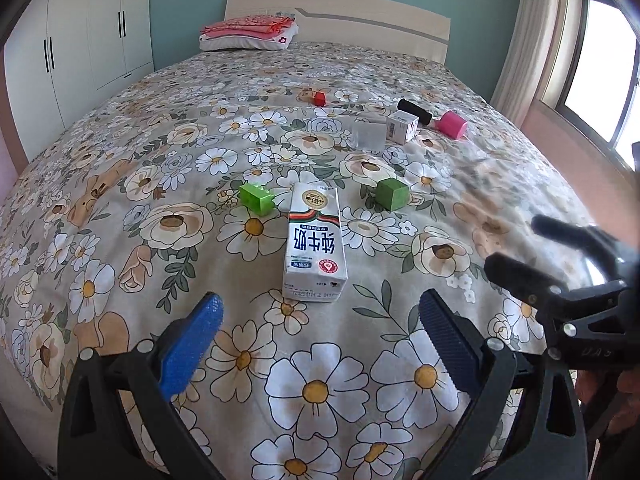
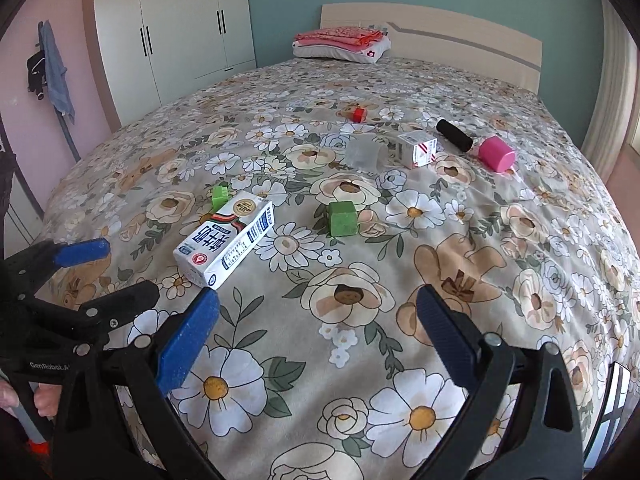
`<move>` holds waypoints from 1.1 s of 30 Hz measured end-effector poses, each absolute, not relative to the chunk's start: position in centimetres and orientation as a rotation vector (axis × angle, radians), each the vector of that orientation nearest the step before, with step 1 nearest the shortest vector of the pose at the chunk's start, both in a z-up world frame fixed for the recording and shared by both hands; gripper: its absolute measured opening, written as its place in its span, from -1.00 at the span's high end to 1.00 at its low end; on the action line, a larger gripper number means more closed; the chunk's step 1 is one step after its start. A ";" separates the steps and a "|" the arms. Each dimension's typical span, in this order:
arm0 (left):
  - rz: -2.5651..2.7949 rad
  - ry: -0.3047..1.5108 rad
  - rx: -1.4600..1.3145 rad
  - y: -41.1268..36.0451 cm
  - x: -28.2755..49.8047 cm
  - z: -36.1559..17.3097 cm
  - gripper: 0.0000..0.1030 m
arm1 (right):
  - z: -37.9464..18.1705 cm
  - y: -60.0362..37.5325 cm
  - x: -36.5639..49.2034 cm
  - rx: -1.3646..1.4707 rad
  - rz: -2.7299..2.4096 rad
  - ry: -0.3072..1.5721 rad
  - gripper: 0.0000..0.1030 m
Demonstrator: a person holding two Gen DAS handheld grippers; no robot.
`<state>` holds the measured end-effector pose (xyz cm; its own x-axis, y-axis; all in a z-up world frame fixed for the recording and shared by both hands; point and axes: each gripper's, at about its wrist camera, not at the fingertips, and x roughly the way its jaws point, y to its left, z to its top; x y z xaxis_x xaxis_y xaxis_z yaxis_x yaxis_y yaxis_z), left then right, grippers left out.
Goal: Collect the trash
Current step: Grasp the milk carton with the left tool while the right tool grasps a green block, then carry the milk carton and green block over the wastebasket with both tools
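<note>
Only at right-wrist view's left edge, hanging blue towel [image 2: 56,76], wall-side

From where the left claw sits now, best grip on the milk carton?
Pinch the milk carton across its two long side faces, near the end closest to the left claw. It lies flat on the bed, long axis pointing at the open claw, so come straight forward and down. Green blocks flank only its far end.

we see the white milk carton [image 1: 315,240] lying flat on the floral bedspread [image 1: 120,160], between two green blocks [image 1: 258,198].
</note>
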<state>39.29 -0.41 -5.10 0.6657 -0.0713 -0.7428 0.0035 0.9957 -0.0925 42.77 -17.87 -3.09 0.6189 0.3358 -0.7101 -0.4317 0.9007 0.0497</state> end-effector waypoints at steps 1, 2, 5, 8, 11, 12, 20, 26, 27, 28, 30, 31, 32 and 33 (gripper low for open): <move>-0.041 0.841 -0.084 -0.5 40.0 -5.4 -0.93 | -3.7 -17.7 44.1 -0.124 0.461 0.799 -0.87; -0.043 0.840 -0.085 -0.6 40.8 -5.8 -0.93 | -4.2 -17.6 45.3 -0.117 0.478 0.805 -0.87; -0.052 0.861 -0.103 -0.7 42.8 -6.9 -0.93 | -5.5 -16.8 48.5 -0.112 0.524 0.820 -0.87; -0.069 0.899 -0.130 -1.0 44.4 -8.4 -0.91 | -6.9 -15.9 51.5 -0.134 0.546 0.848 -0.87; -0.061 0.921 -0.121 -1.3 45.8 -9.6 -0.54 | -8.5 -15.0 54.3 -0.153 0.557 0.906 -0.87; -0.063 0.936 -0.126 -1.3 46.3 -10.1 -0.45 | -9.0 -14.7 55.1 -0.158 0.555 0.923 -0.87; -0.044 0.965 -0.162 -0.6 48.8 -11.9 -0.02 | -12.1 -13.1 58.2 -0.146 0.540 1.010 -0.34; -0.046 0.959 -0.176 -0.5 49.0 -11.6 0.06 | -11.9 -13.4 58.4 -0.084 0.555 1.022 0.40; -0.046 0.957 -0.176 -0.5 49.0 -11.4 0.06 | -11.7 -13.6 58.4 -0.063 0.560 1.023 0.40; -0.046 0.953 -0.173 -0.5 48.8 -11.2 0.06 | -11.4 -13.7 58.3 -0.052 0.555 1.018 0.40; -0.044 0.939 -0.168 -0.4 48.3 -10.5 0.06 | -10.8 -13.9 57.8 -0.052 0.545 1.003 0.40; -0.045 0.932 -0.166 -0.3 48.1 -10.1 0.06 | -10.3 -13.9 57.4 -0.050 0.545 0.994 0.40; -0.046 0.926 -0.167 -0.3 47.8 -9.7 0.06 | -9.8 -14.0 57.0 -0.050 0.541 0.985 0.40; -0.048 0.919 -0.169 -0.2 47.5 -9.1 0.06 | -9.3 -14.0 56.6 -0.051 0.538 0.976 0.40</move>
